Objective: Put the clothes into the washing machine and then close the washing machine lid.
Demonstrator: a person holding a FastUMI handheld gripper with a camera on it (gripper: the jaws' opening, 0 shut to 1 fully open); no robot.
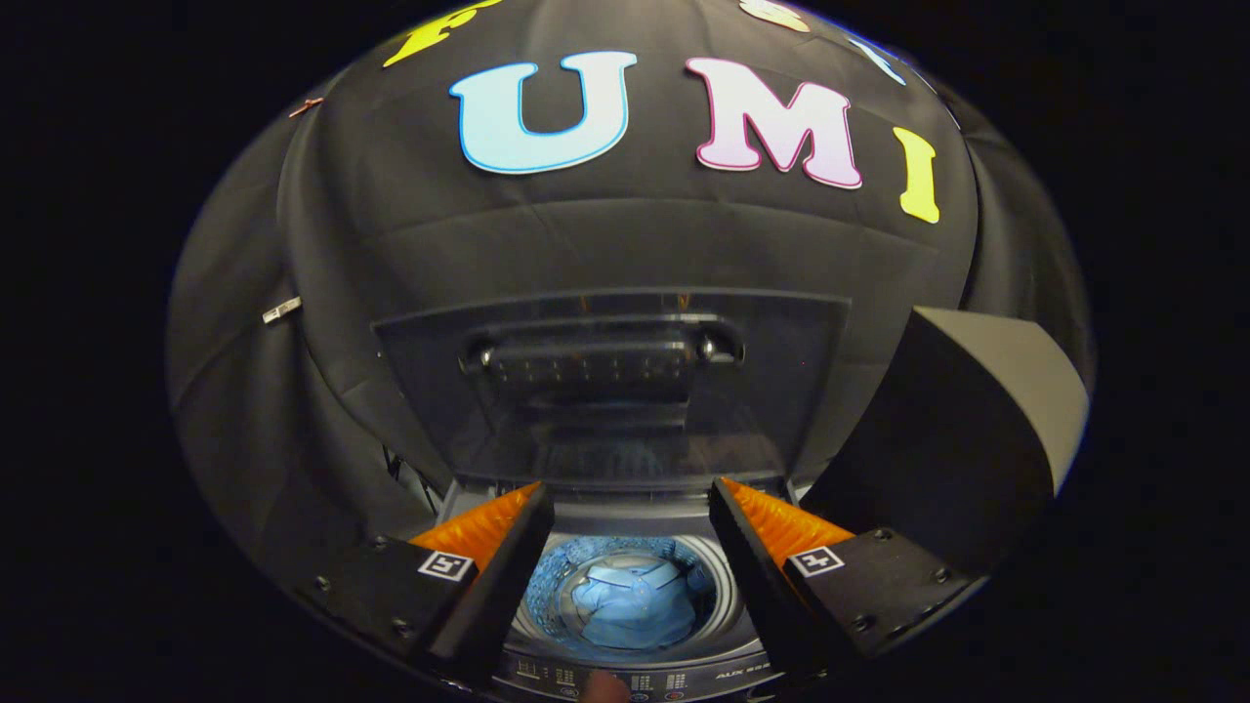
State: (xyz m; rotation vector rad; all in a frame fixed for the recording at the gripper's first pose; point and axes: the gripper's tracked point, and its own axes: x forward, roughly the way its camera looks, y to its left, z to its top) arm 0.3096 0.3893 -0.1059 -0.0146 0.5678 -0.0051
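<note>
A top-loading washing machine [625,674] stands below me with its lid [610,386] raised upright at the back. Blue clothes [625,600] lie at the bottom of the round drum [721,591], seen between my fingers. My gripper [630,513] hangs above the drum opening, open, with nothing between its fingers. The lid's handle bar [601,351] shows on the lid's inner face, beyond the fingertips.
A dark box-like block [962,420] with a pale top stands to the right of the machine. The machine's control panel [625,681] runs along its near edge, with what looks like a fingertip [605,688] resting at it. Black cloth walls close in behind and left.
</note>
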